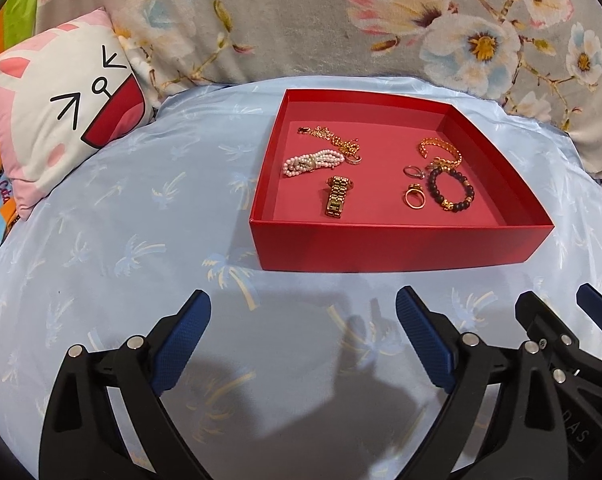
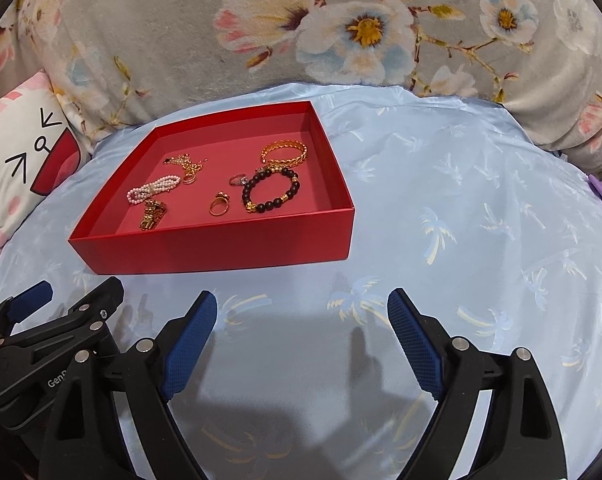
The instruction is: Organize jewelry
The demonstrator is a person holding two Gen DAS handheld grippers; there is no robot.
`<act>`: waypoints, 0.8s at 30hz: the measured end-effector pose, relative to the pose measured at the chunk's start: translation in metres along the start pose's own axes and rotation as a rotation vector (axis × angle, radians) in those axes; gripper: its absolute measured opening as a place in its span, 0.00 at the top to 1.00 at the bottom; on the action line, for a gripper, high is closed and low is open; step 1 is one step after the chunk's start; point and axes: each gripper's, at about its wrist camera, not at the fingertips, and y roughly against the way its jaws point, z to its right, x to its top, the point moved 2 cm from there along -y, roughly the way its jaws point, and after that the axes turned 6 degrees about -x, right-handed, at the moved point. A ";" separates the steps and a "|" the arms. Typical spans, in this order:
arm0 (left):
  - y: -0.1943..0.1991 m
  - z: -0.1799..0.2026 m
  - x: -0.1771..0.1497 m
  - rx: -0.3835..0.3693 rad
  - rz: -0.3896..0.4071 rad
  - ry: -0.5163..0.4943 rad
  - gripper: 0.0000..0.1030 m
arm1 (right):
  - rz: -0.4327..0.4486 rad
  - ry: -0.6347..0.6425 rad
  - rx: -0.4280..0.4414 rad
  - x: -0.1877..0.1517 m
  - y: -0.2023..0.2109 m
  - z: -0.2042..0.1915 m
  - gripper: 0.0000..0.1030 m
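even, fairly bright indoor light fell from above and behind, casting soft gripper shadows on the blue sheet at 6 o'clock; focus held sharp centrally, while fisheye bending and dark vignetting curved every edge.

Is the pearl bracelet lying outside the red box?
No, the pearl bracelet lies inside the red box, on its floor beside the gold watch.

My 2 wrist cameras look forward and slightly down from near the bed; both share the red box.
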 end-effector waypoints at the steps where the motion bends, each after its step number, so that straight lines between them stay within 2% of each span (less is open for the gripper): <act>1: -0.001 0.000 0.000 0.002 -0.001 0.001 0.11 | 0.001 0.000 0.002 0.000 -0.001 0.000 0.17; 24: -0.003 -0.001 -0.003 0.016 0.014 0.003 0.11 | 0.016 0.005 0.001 -0.002 -0.003 -0.002 0.17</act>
